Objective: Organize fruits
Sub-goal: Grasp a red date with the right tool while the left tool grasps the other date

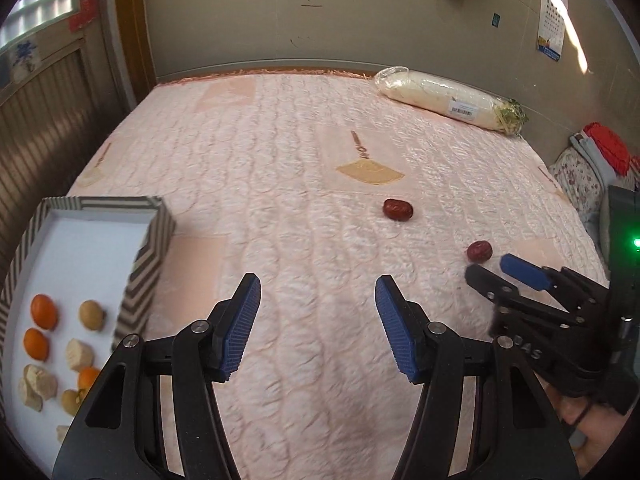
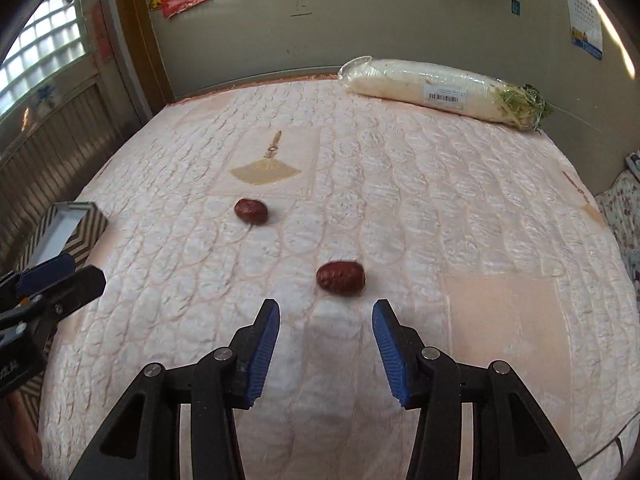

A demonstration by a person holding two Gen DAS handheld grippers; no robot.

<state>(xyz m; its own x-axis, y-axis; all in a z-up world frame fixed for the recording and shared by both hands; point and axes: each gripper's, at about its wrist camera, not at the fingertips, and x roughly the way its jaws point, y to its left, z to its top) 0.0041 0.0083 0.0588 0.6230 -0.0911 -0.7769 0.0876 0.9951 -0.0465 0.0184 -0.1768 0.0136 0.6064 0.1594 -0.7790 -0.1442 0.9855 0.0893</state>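
Two dark red dates lie on the pink quilted bed. The nearer date (image 2: pixel 340 277) lies just ahead of my right gripper (image 2: pixel 326 310), which is open and empty; it also shows in the left wrist view (image 1: pixel 479 251). The farther date (image 2: pixel 251 211) lies to the left of it, also seen in the left wrist view (image 1: pixel 397 210). My left gripper (image 1: pixel 318 286) is open and empty over bare quilt. A striped box (image 1: pixel 148 240) at the left holds oranges (image 1: pixel 43 311), small brown fruits (image 1: pixel 91 315) and pale chunks (image 1: pixel 79 354). The right gripper (image 1: pixel 494 269) shows in the left wrist view.
A plastic-wrapped white radish (image 2: pixel 436 90) lies at the bed's far right by the wall. Pillows and folded cloth (image 1: pixel 588 168) sit off the bed's right edge. A radiator cover and window (image 1: pixel 40 80) stand at the left. The box corner (image 2: pixel 76 224) shows in the right wrist view.
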